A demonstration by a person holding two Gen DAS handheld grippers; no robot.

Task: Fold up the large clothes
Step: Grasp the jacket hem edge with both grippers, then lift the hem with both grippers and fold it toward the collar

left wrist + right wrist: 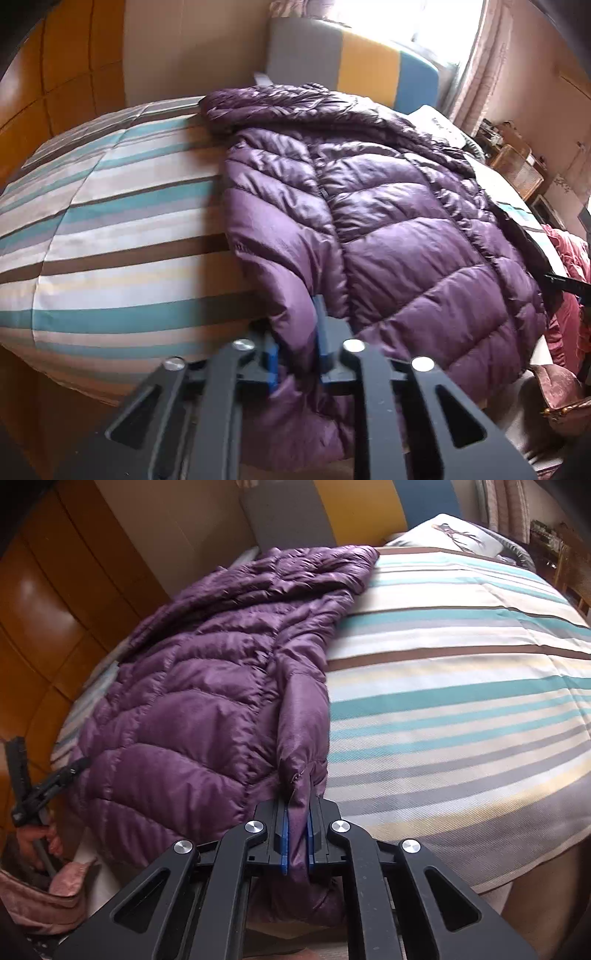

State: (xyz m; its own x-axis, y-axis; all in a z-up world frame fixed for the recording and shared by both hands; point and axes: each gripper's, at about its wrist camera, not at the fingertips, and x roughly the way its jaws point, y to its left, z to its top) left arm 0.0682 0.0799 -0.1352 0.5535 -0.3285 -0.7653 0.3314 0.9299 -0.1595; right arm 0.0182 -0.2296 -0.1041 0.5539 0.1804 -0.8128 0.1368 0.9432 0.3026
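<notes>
A purple quilted puffer jacket (388, 206) lies spread on a striped duvet (110, 229), its hood toward the headboard. My left gripper (295, 350) is shut on the jacket's lower left edge near the bed's foot. In the right wrist view the jacket (192, 686) lies at left on the duvet (461, 686). My right gripper (297, 842) is shut on the jacket's lower right edge, purple fabric pinched between its blue pads. The left gripper (55, 775) shows at the far left of the right wrist view, and the right gripper (565, 282) at the right edge of the left wrist view.
A grey, yellow and blue headboard (351, 62) stands behind the bed. A pillow (454, 531) lies at the bed's head. A wooden wardrobe (44, 602) stands on the left side. Pink fabric (569, 258) and cluttered shelves (517, 162) are at the right.
</notes>
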